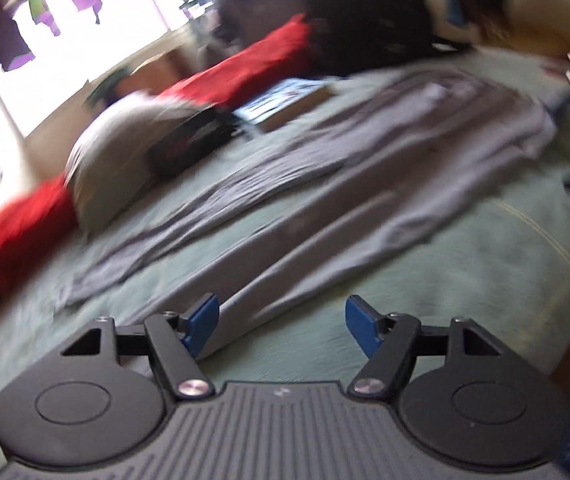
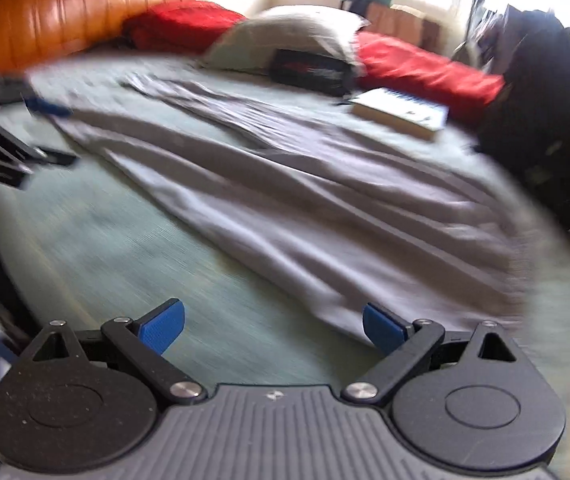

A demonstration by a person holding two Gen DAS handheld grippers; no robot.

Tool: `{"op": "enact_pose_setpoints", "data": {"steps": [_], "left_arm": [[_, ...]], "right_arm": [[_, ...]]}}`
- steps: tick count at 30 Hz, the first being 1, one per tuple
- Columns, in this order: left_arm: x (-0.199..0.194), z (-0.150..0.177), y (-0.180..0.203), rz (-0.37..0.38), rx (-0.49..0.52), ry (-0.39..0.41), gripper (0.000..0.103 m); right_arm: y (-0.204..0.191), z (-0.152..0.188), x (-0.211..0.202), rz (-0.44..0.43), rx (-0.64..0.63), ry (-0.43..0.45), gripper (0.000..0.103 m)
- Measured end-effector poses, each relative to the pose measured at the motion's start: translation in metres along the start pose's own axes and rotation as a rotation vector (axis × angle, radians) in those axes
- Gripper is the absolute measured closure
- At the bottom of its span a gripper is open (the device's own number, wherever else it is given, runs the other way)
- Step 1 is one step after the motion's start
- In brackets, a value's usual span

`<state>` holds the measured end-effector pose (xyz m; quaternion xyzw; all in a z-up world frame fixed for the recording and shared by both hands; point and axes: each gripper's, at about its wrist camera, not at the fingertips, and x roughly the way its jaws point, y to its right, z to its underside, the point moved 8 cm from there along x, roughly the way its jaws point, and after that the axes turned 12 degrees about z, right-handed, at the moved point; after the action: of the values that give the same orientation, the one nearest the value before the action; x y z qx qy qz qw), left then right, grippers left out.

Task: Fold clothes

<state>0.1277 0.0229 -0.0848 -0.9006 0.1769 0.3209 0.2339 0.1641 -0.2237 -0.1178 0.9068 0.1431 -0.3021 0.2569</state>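
A grey garment (image 1: 385,184) lies spread out and rumpled on the pale green bed cover (image 1: 485,264), reaching from the near edge toward the pillows. My left gripper (image 1: 283,322) hangs just above its near fold, jaws apart, blue pads empty. In the right wrist view the same grey garment (image 2: 305,192) stretches across the bed cover (image 2: 125,240). My right gripper (image 2: 273,330) is open over the cover at the garment's near corner, with nothing between its pads. At the left edge of that view the other gripper (image 2: 9,152) shows blurred. Both views are smeared by motion.
A white pillow (image 2: 293,36), red bedding (image 2: 425,68), a dark bag (image 2: 313,70) and a book (image 2: 401,112) lie at the head of the bed. An orange headboard (image 2: 65,12) stands behind. A dark bulky heap (image 2: 545,120) sits at the right.
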Motion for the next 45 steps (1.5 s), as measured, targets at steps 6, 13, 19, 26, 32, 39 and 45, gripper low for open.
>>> {"op": "enact_pose_setpoints", "data": {"steps": [6, 13, 19, 26, 32, 39, 45], "left_arm": [[0.025, -0.009, 0.04, -0.052, 0.255, -0.049, 0.03], [0.051, -0.02, 0.056, -0.068, 0.402, -0.056, 0.027], [0.078, -0.04, 0.053, -0.07, 0.439, -0.036, 0.021], [0.086, -0.041, 0.044, -0.078, 0.503, -0.048, 0.021], [0.079, -0.004, -0.009, -0.224, 0.588, -0.179, 0.019], [0.099, -0.01, 0.02, -0.279, 0.8, -0.189, 0.043], [0.11, 0.008, 0.051, -0.292, 0.905, -0.168, 0.096]], "right_arm": [[0.004, 0.017, 0.016, 0.218, -0.305, 0.031, 0.005], [-0.02, -0.006, 0.042, 0.246, -0.481, 0.092, 0.004], [-0.041, -0.039, 0.058, 0.253, -0.536, 0.157, 0.003], [-0.053, -0.049, 0.066, 0.244, -0.584, 0.18, 0.004], [-0.026, -0.036, 0.066, 0.267, -0.569, 0.123, 0.004], [-0.064, -0.048, 0.071, 0.271, -0.69, 0.175, 0.02], [-0.083, -0.042, 0.07, 0.255, -0.728, 0.204, 0.047]]}}
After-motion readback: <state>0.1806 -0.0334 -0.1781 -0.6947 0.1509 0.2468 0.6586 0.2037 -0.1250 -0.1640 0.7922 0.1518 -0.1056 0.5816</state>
